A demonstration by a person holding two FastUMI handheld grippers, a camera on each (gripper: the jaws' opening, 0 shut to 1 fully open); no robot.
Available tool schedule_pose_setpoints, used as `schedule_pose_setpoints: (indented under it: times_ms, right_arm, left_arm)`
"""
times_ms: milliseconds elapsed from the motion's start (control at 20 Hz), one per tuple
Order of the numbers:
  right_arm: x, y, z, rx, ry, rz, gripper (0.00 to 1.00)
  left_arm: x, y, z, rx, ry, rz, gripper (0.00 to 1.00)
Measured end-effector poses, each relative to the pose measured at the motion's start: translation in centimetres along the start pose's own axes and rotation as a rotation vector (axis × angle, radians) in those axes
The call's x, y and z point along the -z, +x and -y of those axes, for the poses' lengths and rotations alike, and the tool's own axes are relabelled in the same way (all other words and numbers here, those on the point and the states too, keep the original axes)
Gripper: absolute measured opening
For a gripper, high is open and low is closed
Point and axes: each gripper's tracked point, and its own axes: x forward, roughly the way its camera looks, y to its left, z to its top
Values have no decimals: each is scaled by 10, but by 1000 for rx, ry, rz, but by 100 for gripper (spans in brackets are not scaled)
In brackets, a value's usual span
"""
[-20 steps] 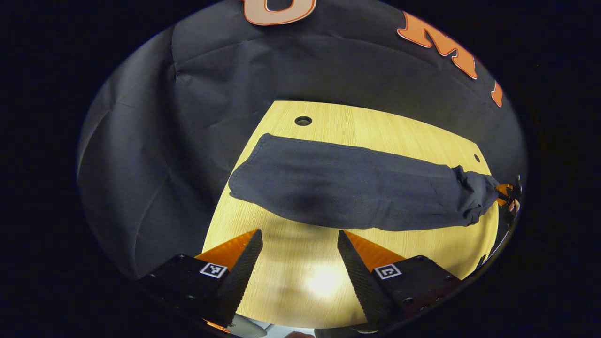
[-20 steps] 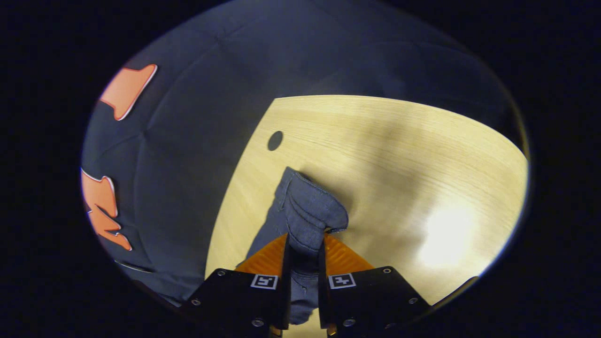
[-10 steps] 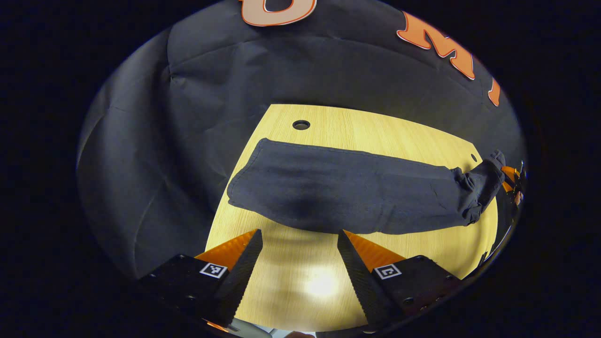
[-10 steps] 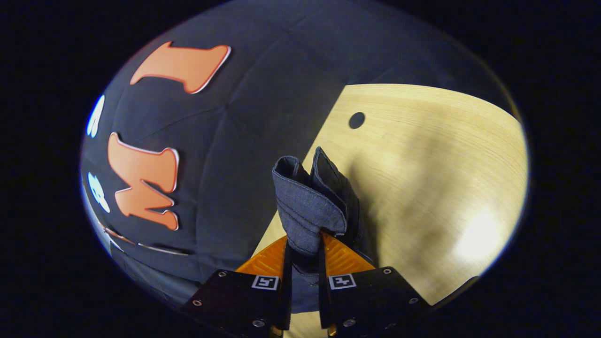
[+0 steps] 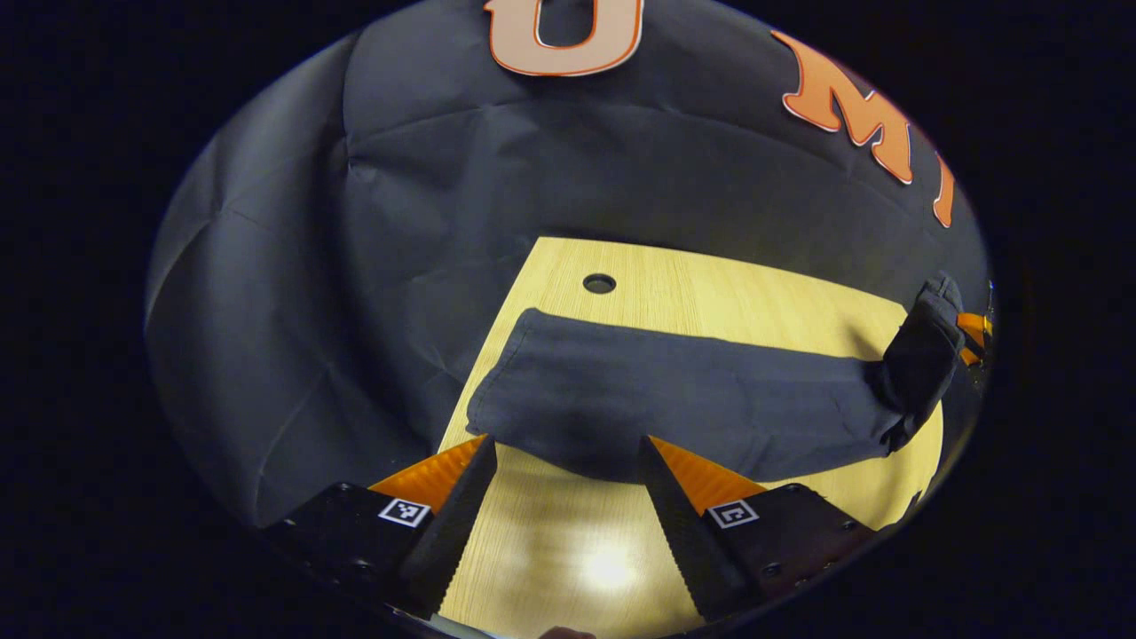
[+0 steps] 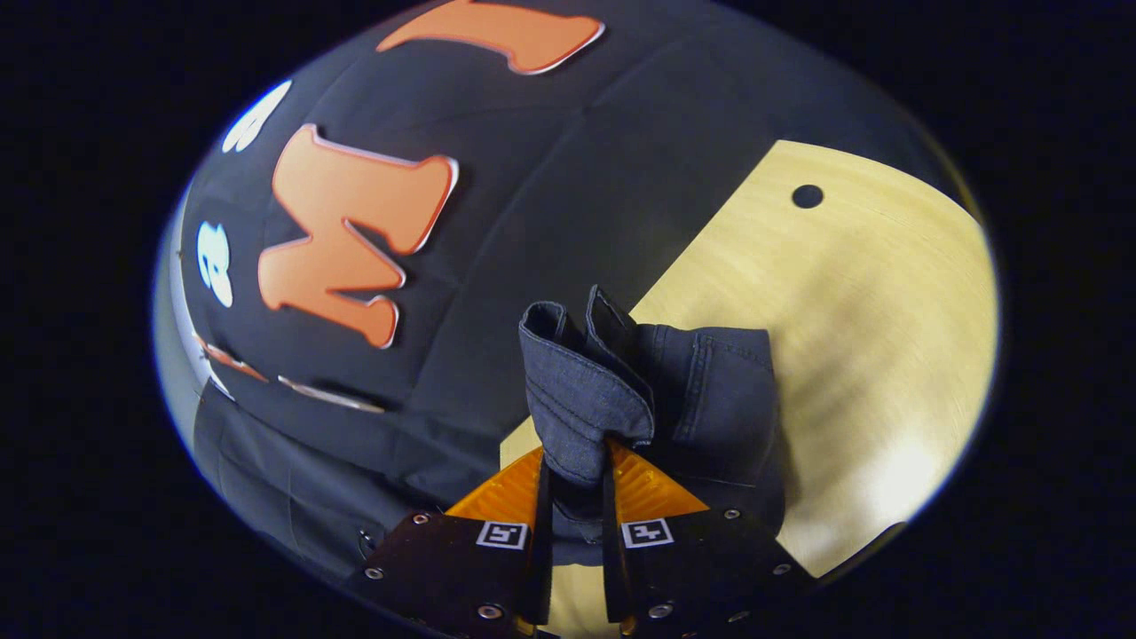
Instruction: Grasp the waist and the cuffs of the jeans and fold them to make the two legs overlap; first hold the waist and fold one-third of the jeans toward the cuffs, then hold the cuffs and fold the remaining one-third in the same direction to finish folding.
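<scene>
In the left gripper view, the left tongs (image 5: 561, 466) stand wide apart with nothing between their fingers, poised over bare table (image 5: 568, 550) where a bright glare of light lies just ahead of them. Their tips reach the near edge of the jeans (image 5: 674, 404), which lie as a long dark band across the table directly ahead, running from beyond the left finger away to the far right. At that far right end the cloth rises off the table and bunches upward, where the right tongs (image 5: 967, 337) show at the edge of the view with the fabric in their grip. Beyond the jeans, a small round hole (image 5: 599, 283) sits in the table near its far edge, and behind that hangs the booth's black cloth wall (image 5: 426, 222), creased and folded. In the right gripper view, the right tongs (image 6: 577, 479) are nearly closed, both fingers pressing on a doubled end of the jeans (image 6: 586, 390), which stands up between and above them in two thick folded layers with stitched hems. More denim spreads just to the right behind that bunch, lying over the table (image 6: 870, 355). Farther off to the upper right is a hole (image 6: 807, 196) in the table.
</scene>
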Motion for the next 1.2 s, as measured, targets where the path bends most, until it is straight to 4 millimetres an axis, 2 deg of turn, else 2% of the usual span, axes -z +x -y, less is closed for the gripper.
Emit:
schedule_pose_setpoints:
  times_ms: [300,400,500,600,650,750,900,950,1200]
  right_arm:
    - [65,46,0,132,-105,-115,24]
    - [75,55,3,163,-106,-130,25]
    - [85,58,3,182,-103,-147,25]
    - [105,68,-2,182,-87,-181,35]
    - [114,73,-2,190,-82,-191,31]
    - [121,78,-18,143,-47,-200,54]
    - [124,78,-13,175,-62,-176,67]
    - [123,76,-13,181,-69,-167,85]
    - [109,49,-21,203,-127,-84,88]
  left_arm:
    - [-5,5,-11,16,-6,7,98]
    - [-5,5,-14,17,-18,9,98]
    - [-14,5,-21,5,-37,33,98]
    - [-16,9,-24,29,-65,26,98]
    - [-14,13,-26,44,-82,22,98]
    - [-13,17,-20,93,-112,-12,98]
    - [-4,19,-18,158,-166,-73,98]
    - [0,21,-16,173,-189,-98,98]
    - [-1,21,-14,253,-451,-215,98]
